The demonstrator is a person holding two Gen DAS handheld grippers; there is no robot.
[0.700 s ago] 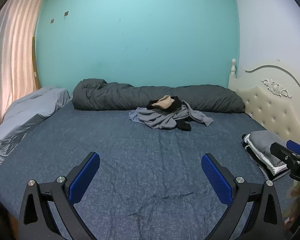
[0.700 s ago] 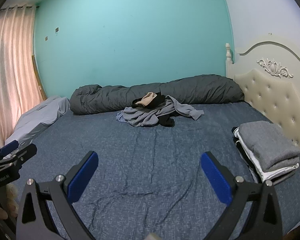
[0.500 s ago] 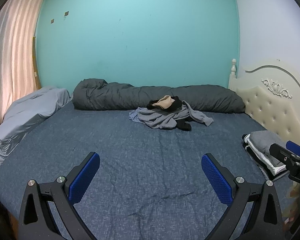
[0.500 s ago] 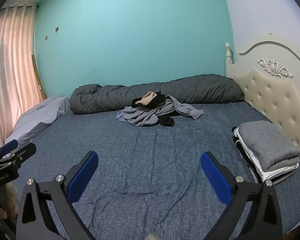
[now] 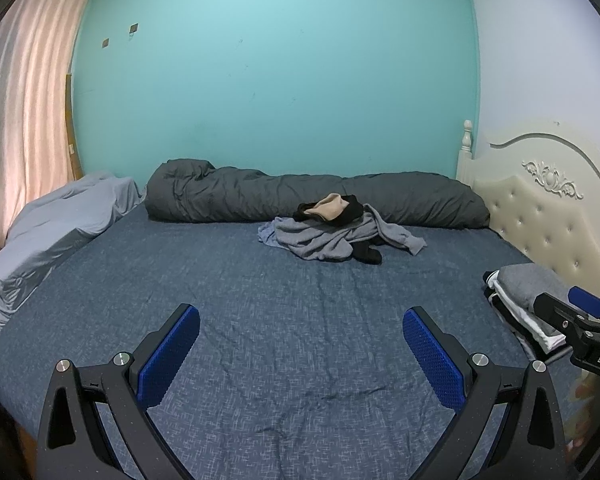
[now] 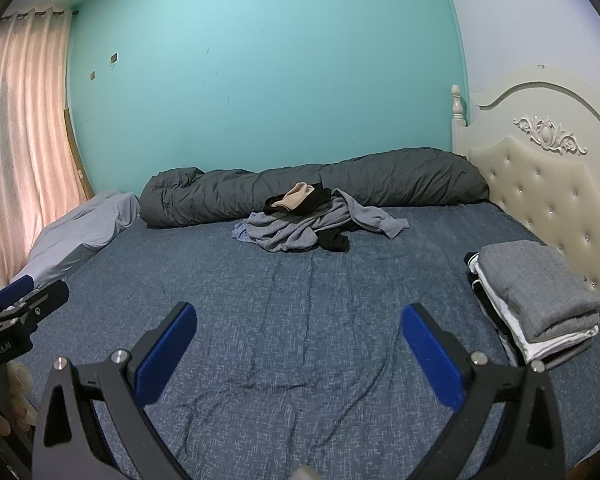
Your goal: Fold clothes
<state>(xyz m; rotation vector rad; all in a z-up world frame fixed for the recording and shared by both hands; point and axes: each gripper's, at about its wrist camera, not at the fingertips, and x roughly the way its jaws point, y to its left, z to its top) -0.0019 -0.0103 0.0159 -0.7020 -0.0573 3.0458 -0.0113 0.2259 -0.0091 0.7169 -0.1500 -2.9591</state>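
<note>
A: Where do the two cameras sit?
B: One on each gripper, low over the near edge of the bed [image 5: 300, 320], looking across and a bit down.
A: What do both see?
B: The far clothes pile [image 5: 332, 232] [image 6: 312, 224], the folded stack [image 6: 536, 300] and the green wall [image 5: 280, 80].

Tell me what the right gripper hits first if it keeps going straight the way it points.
Probably bare blue bedsheet: the open right gripper tilts downward, nothing between its jaws. The pile of unfolded clothes lies farther ahead, though depth is uncertain.
</note>
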